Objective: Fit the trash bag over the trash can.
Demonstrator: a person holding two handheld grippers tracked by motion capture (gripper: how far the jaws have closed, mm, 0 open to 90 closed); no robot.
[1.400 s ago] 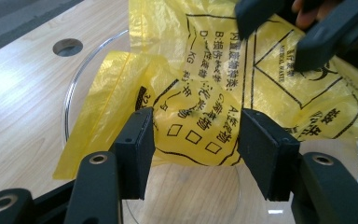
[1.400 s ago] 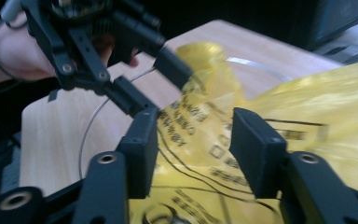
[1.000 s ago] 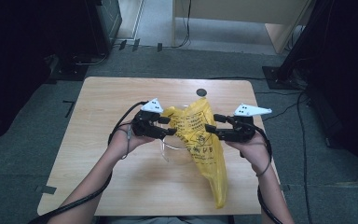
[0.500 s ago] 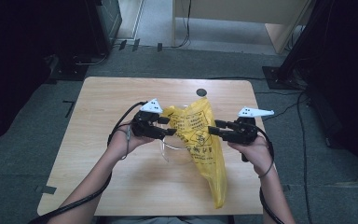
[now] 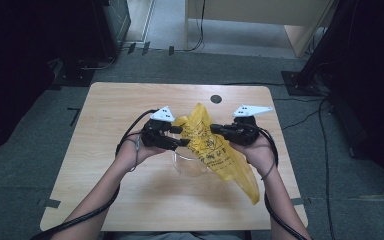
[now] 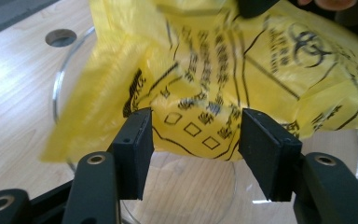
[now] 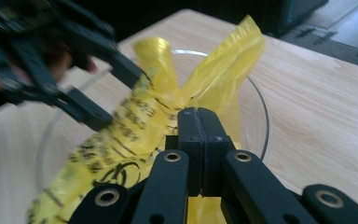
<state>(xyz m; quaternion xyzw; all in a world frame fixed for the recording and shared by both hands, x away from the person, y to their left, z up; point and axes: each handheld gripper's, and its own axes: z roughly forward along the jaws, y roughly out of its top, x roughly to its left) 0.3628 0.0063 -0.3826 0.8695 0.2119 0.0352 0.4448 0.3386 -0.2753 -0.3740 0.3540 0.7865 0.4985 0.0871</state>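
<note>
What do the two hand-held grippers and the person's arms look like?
Both are black. The left hand-held gripper and right hand-held gripper each carry a pale three-cornered plate with dark dots on top. Each has two flat rectangular black pads on arms joined by brass-ringed pivots. A black cable trails back along each forearm. The forearms are bare, with a thin band at each wrist.

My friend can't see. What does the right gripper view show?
The right gripper has its black fingers pinched shut on a yellow plastic bag over a clear glass bowl on a wooden table.
</note>
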